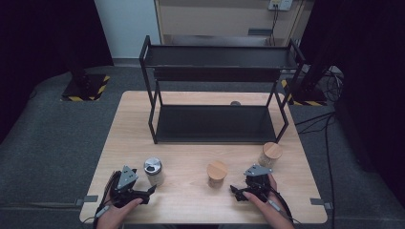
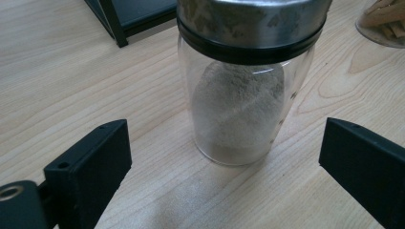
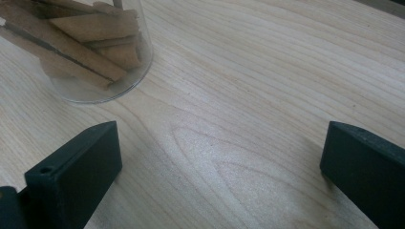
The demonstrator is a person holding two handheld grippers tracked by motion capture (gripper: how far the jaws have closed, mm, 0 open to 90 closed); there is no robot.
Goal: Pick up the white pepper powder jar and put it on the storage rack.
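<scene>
A glass jar with a metal lid (image 1: 153, 171) stands at the front left of the wooden table (image 1: 191, 148). In the left gripper view this jar (image 2: 239, 109) holds grey powder and stands just ahead of my open left gripper (image 2: 227, 143), apart from both jaws. My left gripper (image 1: 148, 191) sits just in front of it. A wood-lidded jar (image 1: 217, 172) stands at the front centre. My right gripper (image 1: 236, 192) is open beside it, and its view (image 3: 219, 148) has bare table between the jaws. A jar of brown sticks (image 3: 90, 47) stands ahead to the left.
A black two-tier metal rack (image 1: 217, 124) stands at the back of the table, both shelves bare. A second wood-lidded jar (image 1: 271, 153) stands at the right, near the rack's front leg. A small dark round thing (image 1: 235, 103) lies behind the rack. Another stick-filled jar (image 2: 384, 19) shows beyond the powder jar.
</scene>
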